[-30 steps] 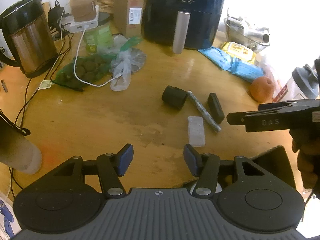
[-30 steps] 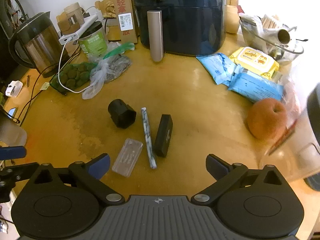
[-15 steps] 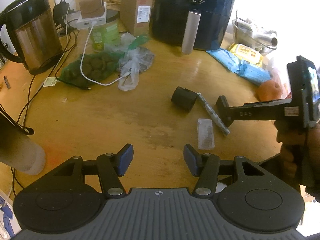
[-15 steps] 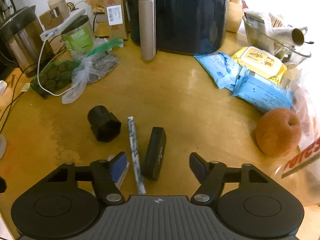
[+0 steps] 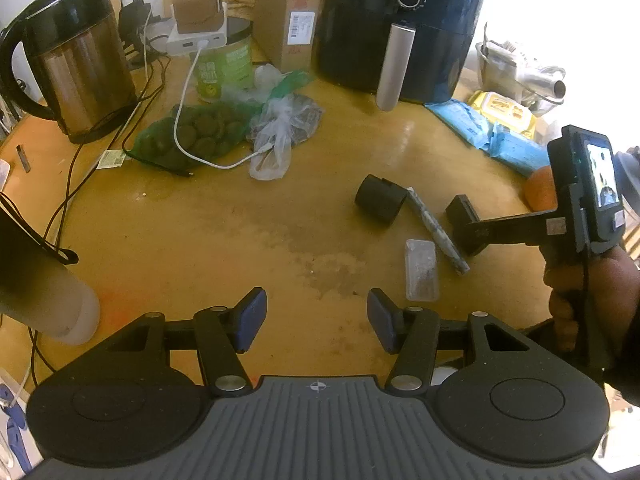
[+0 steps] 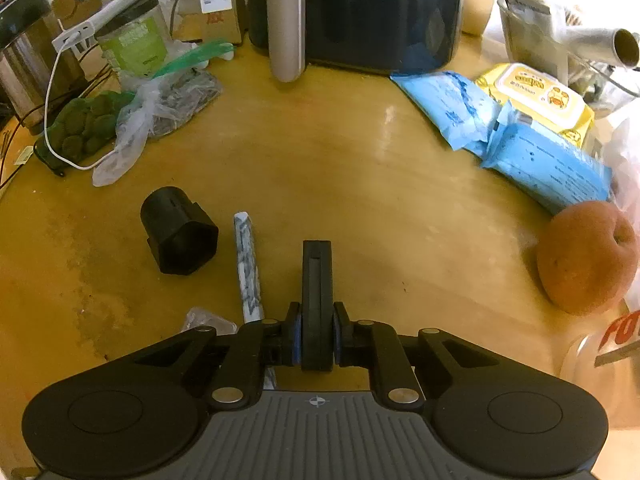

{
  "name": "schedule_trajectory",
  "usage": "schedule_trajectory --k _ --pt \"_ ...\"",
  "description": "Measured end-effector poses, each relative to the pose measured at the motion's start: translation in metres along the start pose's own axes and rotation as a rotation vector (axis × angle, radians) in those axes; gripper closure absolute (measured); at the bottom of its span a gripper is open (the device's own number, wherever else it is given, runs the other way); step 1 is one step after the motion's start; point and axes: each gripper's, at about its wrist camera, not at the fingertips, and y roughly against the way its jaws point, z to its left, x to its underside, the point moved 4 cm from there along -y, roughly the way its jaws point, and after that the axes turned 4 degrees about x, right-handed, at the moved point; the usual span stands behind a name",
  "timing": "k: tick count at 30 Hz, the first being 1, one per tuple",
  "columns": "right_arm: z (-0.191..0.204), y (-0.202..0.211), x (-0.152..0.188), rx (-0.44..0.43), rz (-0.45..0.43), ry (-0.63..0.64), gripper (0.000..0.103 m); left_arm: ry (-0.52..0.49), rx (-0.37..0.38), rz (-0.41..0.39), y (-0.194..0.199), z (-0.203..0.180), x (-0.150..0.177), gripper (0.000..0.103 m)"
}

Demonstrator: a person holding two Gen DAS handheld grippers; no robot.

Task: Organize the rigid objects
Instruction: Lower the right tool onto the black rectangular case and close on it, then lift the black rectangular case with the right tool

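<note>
**Black Box Clamped on the Bench**

The right hand-held gripper (image 6: 317,338) had just been closing, and its blue pads were pressed on both sides of the flat black box (image 6: 317,280). The box was stood on its thin edge on the yellow bench (image 6: 360,168). A grey marbled stick (image 6: 247,264) was seen just beside it at 9 o'clock. Further out at 9 o'clock, a black cup-shaped holder (image 6: 180,232) was laid on its side. A clear little case (image 5: 420,270) was seen near the stick. A round brown fruit (image 6: 586,256) was placed well apart at 3 o'clock. The left hand-held gripper (image 5: 317,320) was held half apart, with nothing between its pads.
</note>
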Motion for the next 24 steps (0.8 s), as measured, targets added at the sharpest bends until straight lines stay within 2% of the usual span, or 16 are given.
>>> schedule_trajectory --k 11,24 --pt "-0.013 0.022 0.000 -0.015 -0.004 -0.008 0.086 -0.023 0.013 -0.004 -0.004 -0.006 -0.002 0.048" --pt "-0.035 0.056 0.005 -0.074 -0.019 -0.068 0.086 -0.112 0.111 -0.041 -0.020 -0.021 -0.018 0.047"
